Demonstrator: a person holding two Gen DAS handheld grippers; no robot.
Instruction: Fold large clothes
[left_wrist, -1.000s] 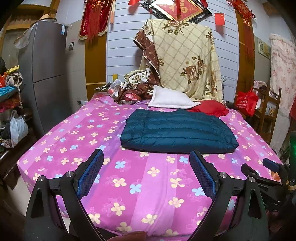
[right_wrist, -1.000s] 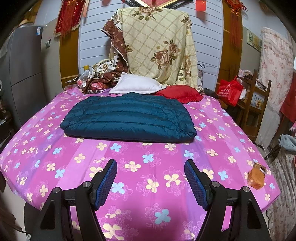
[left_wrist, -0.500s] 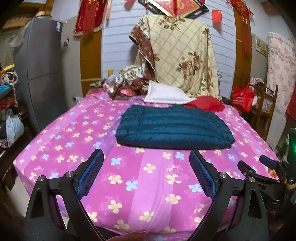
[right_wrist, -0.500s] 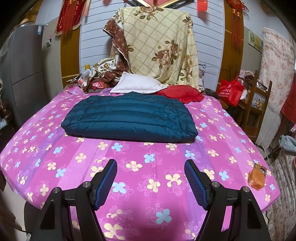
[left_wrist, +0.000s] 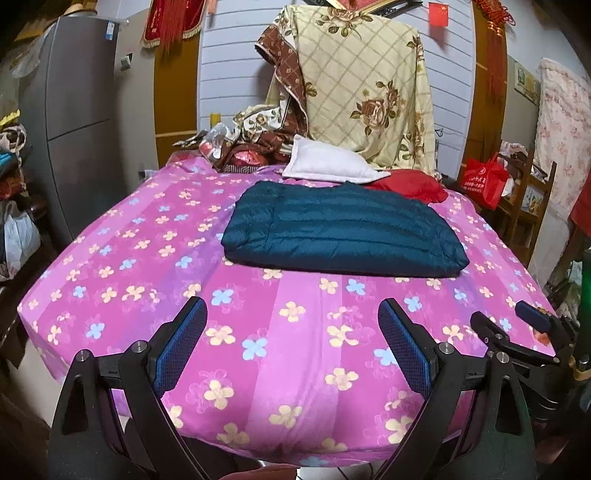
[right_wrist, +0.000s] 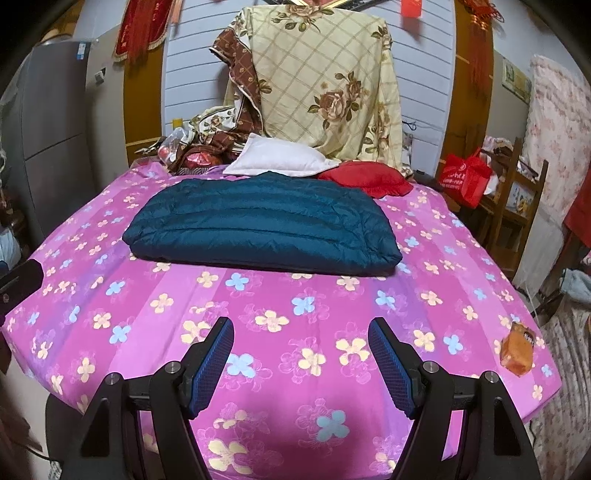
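A dark teal quilted jacket (left_wrist: 343, 229) lies folded into a flat rectangle on the pink flowered bed (left_wrist: 258, 332); it also shows in the right wrist view (right_wrist: 262, 229). My left gripper (left_wrist: 291, 343) is open and empty, held above the bed's near edge, well short of the jacket. My right gripper (right_wrist: 301, 363) is open and empty too, also back from the jacket over the near part of the bed (right_wrist: 295, 314). The right gripper's fingers show at the right of the left wrist view (left_wrist: 528, 321).
A white pillow (left_wrist: 328, 166), a red cushion (left_wrist: 406, 184) and a heap of floral bedding (left_wrist: 362, 85) lie behind the jacket. A grey fridge (left_wrist: 74, 122) stands left. A wooden chair with a red bag (right_wrist: 465, 177) stands right. An orange packet (right_wrist: 519, 352) lies at the bed's right corner.
Both grippers have drawn back and risen a little from the bed, so the jacket looks farther off. Both stay open and the jacket has not moved.
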